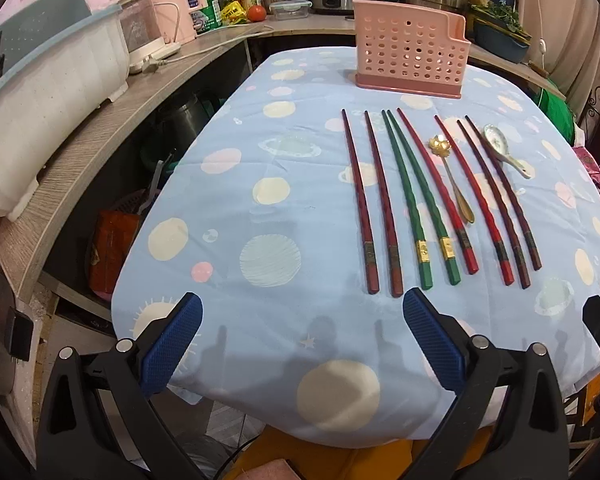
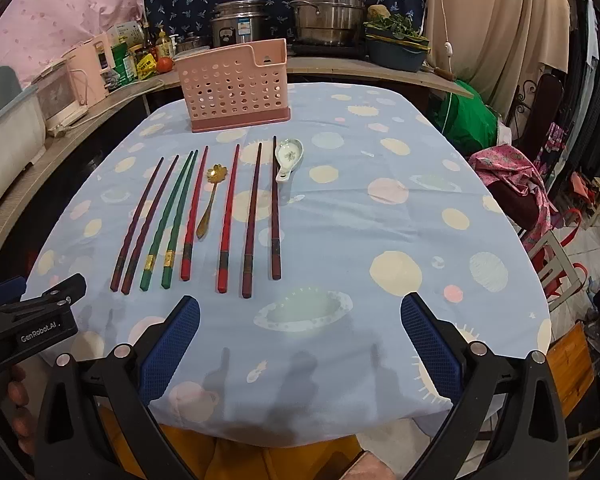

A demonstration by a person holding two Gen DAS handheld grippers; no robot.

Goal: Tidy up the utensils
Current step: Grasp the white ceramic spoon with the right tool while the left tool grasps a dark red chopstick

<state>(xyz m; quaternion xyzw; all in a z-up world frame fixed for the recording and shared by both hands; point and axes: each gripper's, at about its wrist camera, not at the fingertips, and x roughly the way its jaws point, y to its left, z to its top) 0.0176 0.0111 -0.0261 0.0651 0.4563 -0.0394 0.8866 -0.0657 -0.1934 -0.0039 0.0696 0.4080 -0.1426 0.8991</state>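
Observation:
Several chopsticks lie side by side on the blue tablecloth: a dark red pair point(image 1: 364, 204) point(image 2: 140, 224), a green pair point(image 1: 416, 200) point(image 2: 172, 216), a bright red pair point(image 1: 436, 192) point(image 2: 230, 216) and a dark brown pair point(image 1: 496, 200) point(image 2: 264, 208). A gold flower spoon point(image 1: 454, 178) point(image 2: 210, 198) lies between the bright red sticks. A ceramic spoon point(image 1: 504, 150) point(image 2: 288, 158) lies at the right end. A pink perforated holder point(image 1: 410, 54) point(image 2: 238, 84) stands behind them. My left gripper point(image 1: 302, 344) and right gripper point(image 2: 300, 344) are open and empty at the table's near edge.
The table point(image 1: 260, 184) point(image 2: 380, 220) is covered by a blue cloth. A counter point(image 1: 100, 120) on the left holds white tubs and appliances. Pots point(image 2: 324, 8) stand on the back counter. Chairs and clothes point(image 2: 520, 184) crowd the right side. The left gripper's body shows in the right wrist view point(image 2: 28, 320).

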